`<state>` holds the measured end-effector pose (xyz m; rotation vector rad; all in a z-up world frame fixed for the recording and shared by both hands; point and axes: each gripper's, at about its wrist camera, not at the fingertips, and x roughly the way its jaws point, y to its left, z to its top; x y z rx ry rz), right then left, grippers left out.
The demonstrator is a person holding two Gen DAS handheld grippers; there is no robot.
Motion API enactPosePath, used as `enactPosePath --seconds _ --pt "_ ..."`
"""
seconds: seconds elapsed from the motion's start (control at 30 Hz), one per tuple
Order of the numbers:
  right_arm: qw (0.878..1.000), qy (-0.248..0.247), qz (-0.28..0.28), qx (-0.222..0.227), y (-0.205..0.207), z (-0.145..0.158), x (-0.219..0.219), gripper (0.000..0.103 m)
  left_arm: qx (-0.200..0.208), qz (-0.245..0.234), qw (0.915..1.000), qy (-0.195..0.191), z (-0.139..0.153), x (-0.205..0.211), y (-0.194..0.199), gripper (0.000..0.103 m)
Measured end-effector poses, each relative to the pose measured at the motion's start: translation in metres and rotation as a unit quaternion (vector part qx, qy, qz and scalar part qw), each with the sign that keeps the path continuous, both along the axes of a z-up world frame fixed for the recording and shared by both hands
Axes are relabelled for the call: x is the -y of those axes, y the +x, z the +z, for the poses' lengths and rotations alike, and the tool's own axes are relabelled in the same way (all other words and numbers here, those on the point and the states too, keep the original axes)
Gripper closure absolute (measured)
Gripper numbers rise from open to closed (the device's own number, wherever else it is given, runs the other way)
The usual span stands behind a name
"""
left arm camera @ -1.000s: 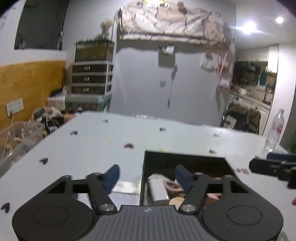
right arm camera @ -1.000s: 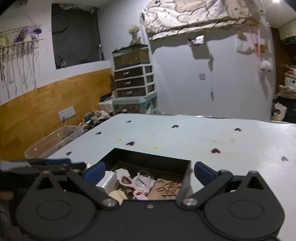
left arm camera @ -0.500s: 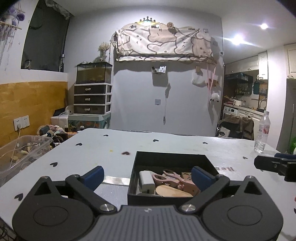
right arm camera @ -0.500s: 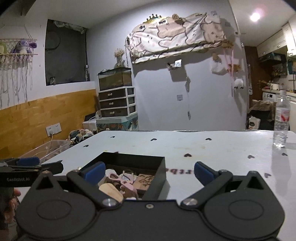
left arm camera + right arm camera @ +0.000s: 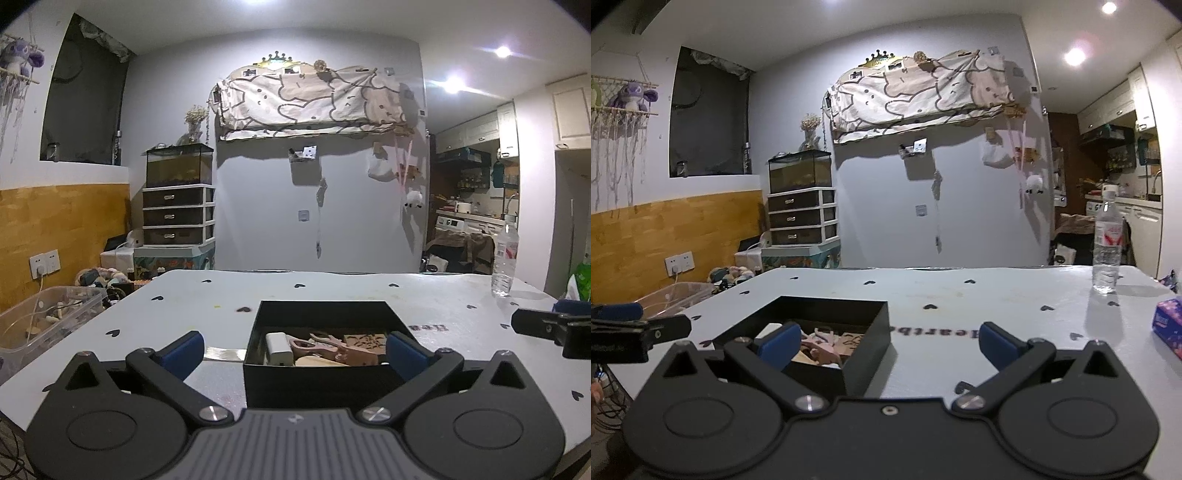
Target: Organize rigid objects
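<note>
A black open box [image 5: 317, 380] stands on the white table [image 5: 207, 306] and holds a white block [image 5: 277, 347], pink scissor-like pieces [image 5: 317, 345] and a brown wooden cut-out [image 5: 364, 341]. My left gripper [image 5: 293, 350] hovers just short of the box's near wall, open wide, with nothing pressed by its blue pads. In the right wrist view the box [image 5: 875, 332] sits ahead and to the left. My right gripper [image 5: 888, 343] is open and empty, its left finger over the box's near corner. Each gripper's tip shows at the edge of the other's view.
A clear water bottle [image 5: 1108, 243] stands at the table's far right. A purple packet [image 5: 1169, 325] lies near the right edge. Off the table's left side sits a clear plastic bin [image 5: 44, 321] with clutter. Small black hearts dot the tabletop.
Both grippers have drawn back from over the box and tilted up toward level. The left jaws have spread wider. The box now lies farther ahead in both views.
</note>
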<state>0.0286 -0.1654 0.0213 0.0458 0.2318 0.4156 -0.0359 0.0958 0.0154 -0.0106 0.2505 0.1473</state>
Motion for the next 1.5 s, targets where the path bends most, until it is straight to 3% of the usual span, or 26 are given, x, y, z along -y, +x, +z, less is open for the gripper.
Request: enactPosePath --seconds 1.5 --pt "1.000 -0.003 -0.008 -0.001 -0.0044 -0.0014 0.0049 0.000 0.003 -0.006 1.0000 0.007 -0.0033 0.0015 -0.0021 0.000"
